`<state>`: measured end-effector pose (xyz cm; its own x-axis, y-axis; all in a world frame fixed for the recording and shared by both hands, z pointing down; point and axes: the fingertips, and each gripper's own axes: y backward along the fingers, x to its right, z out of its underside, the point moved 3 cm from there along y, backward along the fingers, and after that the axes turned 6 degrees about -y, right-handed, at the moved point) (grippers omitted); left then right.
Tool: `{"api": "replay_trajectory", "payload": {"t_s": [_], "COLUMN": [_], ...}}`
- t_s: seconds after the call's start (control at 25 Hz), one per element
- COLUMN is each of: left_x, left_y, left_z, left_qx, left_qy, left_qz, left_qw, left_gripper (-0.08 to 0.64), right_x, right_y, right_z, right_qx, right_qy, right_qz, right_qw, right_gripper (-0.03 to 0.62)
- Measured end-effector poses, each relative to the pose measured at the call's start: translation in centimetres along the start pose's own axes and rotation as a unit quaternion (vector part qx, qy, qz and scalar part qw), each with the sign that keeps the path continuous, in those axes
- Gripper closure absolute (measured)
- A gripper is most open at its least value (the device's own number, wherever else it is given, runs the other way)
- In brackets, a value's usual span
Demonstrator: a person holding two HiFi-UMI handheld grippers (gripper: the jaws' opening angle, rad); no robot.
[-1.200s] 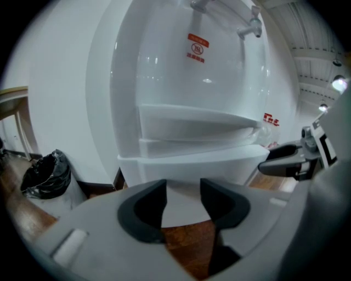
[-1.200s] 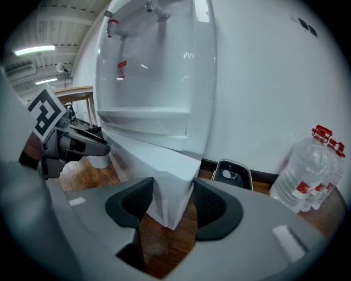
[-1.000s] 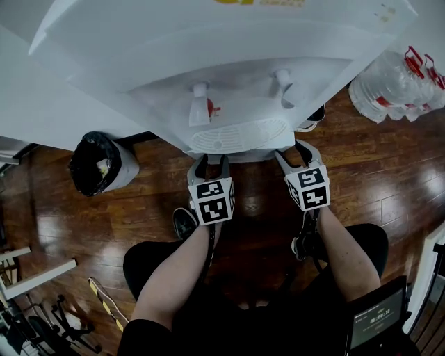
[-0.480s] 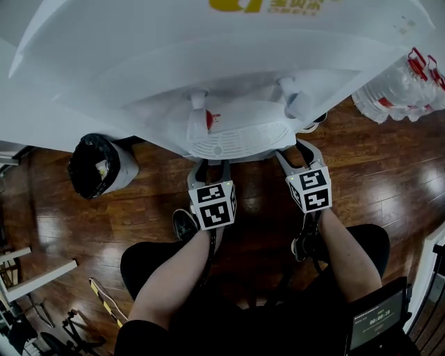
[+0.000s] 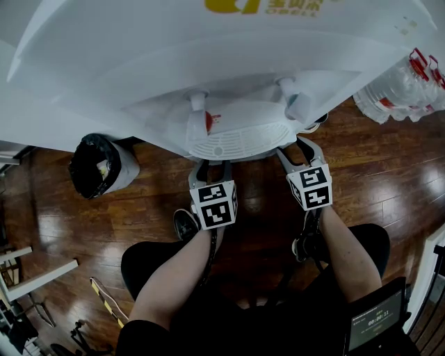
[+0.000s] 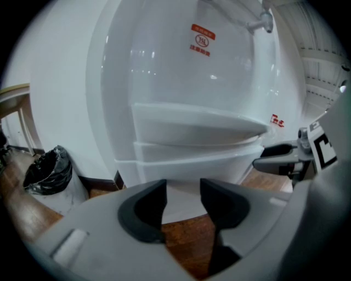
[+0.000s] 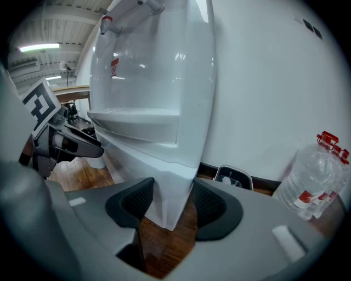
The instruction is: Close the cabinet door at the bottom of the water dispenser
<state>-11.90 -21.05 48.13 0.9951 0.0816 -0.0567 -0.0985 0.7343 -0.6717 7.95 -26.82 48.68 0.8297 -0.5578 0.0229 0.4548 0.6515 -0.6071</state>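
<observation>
1. Dispenser (image 5: 229, 69), ahead of both grippers: white all over, with a yellow logo (image 5: 236, 5) on top and a small red sticker (image 6: 203, 38) on its front.
2. Taps: the tap (image 5: 199, 111) above the left gripper (image 6: 182, 200) carries a red mark; the one above the right gripper (image 7: 173, 200) looks bluish.
3. Grippers: light grey bodies with black pads (image 6: 145, 211); the cube (image 5: 213, 204) on each shows black-and-white square markers.
4. Floor (image 5: 139, 208) under the grippers: glossy dark red-brown wood planks.
5. Bin (image 5: 94, 163), left of the left gripper: pale grey with a black liner.
6. Bottles (image 5: 403, 83), right of the right gripper: clear, with red caps.
7. Clothes (image 5: 278, 320) behind the grippers: black.
</observation>
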Motion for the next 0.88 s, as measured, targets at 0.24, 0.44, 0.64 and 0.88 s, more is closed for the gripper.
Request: {"api": "replay_trajectory", "payload": {"t_s": [0.24,0.44,0.64,0.88], "left_x": [-0.19,0.01,0.02,0.02], "left_y": [-0.12,-0.09,-0.13,-0.19], "left_z": [0.07,-0.1,-0.08,-0.15], "left_qx": [0.0,0.0,0.0,0.0], "left_qy": [-0.005,0.0,-0.002,-0.005], "left_qz": [-0.002,0.001,0.0,0.002], "left_qw": [1.0,1.0,1.0,1.0], "left_gripper": [0.351,0.352,0.353,0.353], "right_x": [0.1,0.16,0.13,0.34], "right_y": [-0.08,-0.23,-0.34,-0.61], "right_z": [-0.05,-0.14,-0.44,-0.4], "right_qx": [0.0,0.002,0.004,0.005], "right_qy": [0.0,-0.001,-0.002,-0.002], "right_qz": [0.001,0.002,0.005,0.009], "right_qw": [1.0,1.0,1.0,1.0], "right_gripper": [0.362,0.362,0.362,0.364]}}
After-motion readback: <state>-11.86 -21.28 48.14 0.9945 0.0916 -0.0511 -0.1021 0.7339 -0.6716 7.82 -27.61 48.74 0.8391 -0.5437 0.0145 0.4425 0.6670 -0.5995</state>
